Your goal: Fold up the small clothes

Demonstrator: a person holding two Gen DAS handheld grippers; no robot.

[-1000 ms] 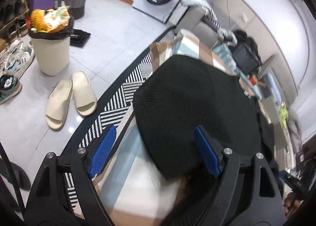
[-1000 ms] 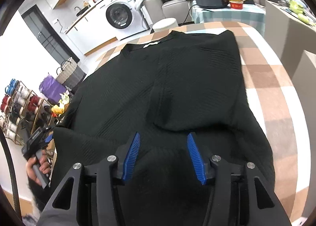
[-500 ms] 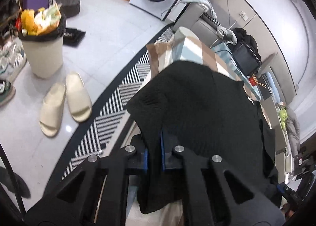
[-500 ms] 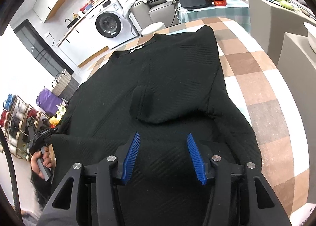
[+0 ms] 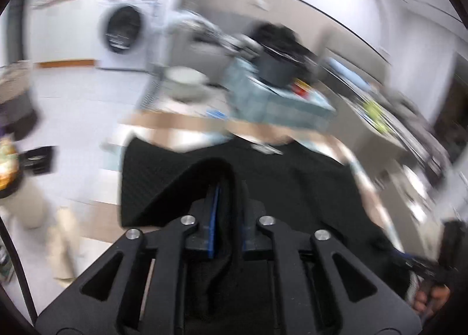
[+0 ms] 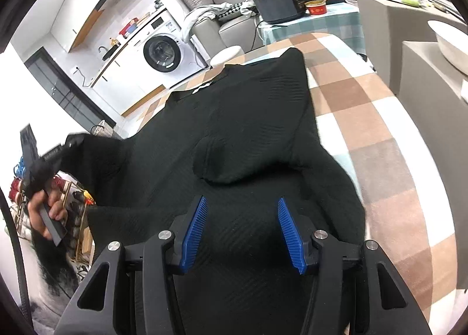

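Since the earlier frames the left gripper point(image 5: 226, 218) has lifted a fold of the black sweater point(image 6: 248, 136) off the table and swung toward the room's far side; its jaws, wide apart a second ago, closed on the cloth and have just eased slightly, the fabric still pinched between the blue pads point(image 5: 213, 219). The left view is heavily blurred; the right pad is hidden behind the gathered cloth, and the washing machine point(image 5: 122, 33) beyond reads only as a smear. In the right view the left gripper point(image 6: 65, 146) sits at the frame's left edge, its tips buried in the raised sleeve, the hand point(image 6: 46, 209) partly cut off. The right gripper point(image 6: 244, 226) hovers over the sweater's near hem, jaws about half apart, nothing between them; whether the pads touch the knit cannot be told. The sweater lies spread on the checked tablecloth point(image 6: 365, 118), collar at the far end, one sleeve folded across the chest.
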